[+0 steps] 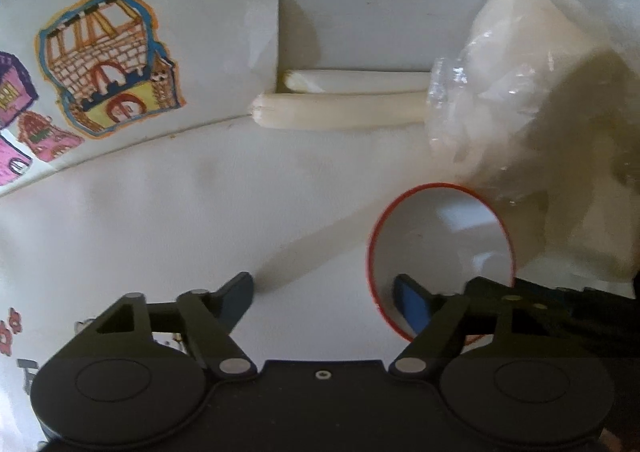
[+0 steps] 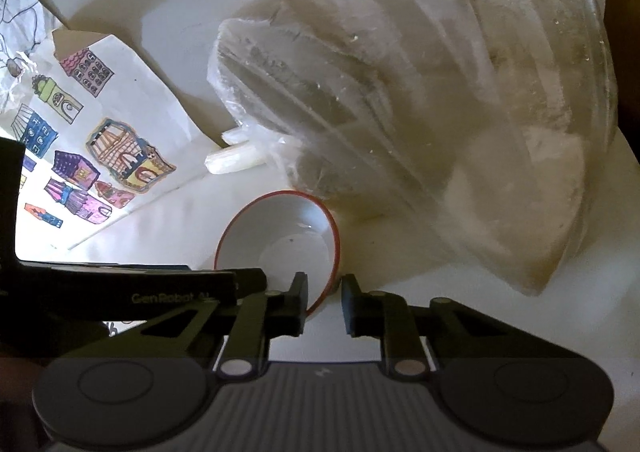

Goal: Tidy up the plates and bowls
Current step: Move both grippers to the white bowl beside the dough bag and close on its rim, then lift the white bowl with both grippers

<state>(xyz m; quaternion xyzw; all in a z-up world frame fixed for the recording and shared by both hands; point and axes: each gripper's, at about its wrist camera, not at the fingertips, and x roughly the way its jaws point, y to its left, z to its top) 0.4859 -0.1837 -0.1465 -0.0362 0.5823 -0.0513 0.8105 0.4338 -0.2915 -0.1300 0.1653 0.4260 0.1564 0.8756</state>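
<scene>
**Two tools meet at the red-rimmed bowl**

Black linkage arms fill the bottom of the left wrist view, and the left tool [image 1: 324, 298] stands wide, its blue-padded fingers [image 1: 412, 302] well apart. One finger reaches inside the bowl [image 1: 436, 228], a white bowl with a thin red rim, while the other rests out over the bare white bench [image 1: 180, 220]; neither pad presses on anything. Just beyond the bowl lies a clear plastic bag [image 1: 516, 92] of pale contents, with two white sticks [image 1: 352, 100] poking out from under it. A sheet of children's drawings [image 1: 104, 64], coloured houses, lies to the left.

From the right wrist view, the right tool [image 2: 324, 302] is narrow, its dark fingers [image 2: 298, 302] drawn close with the near rim of the bowl [image 2: 288, 224] passing between them. One finger sits inside the rim, the other outside, and the gap is small; I cannot tell whether the pads actually press on it. The left tool's dark body crosses in from the left edge. The bag [image 2: 420, 100] looms behind the bowl, touching its far side, and the drawings [image 2: 120, 156] spread over the bench [image 2: 400, 280] at left.
</scene>
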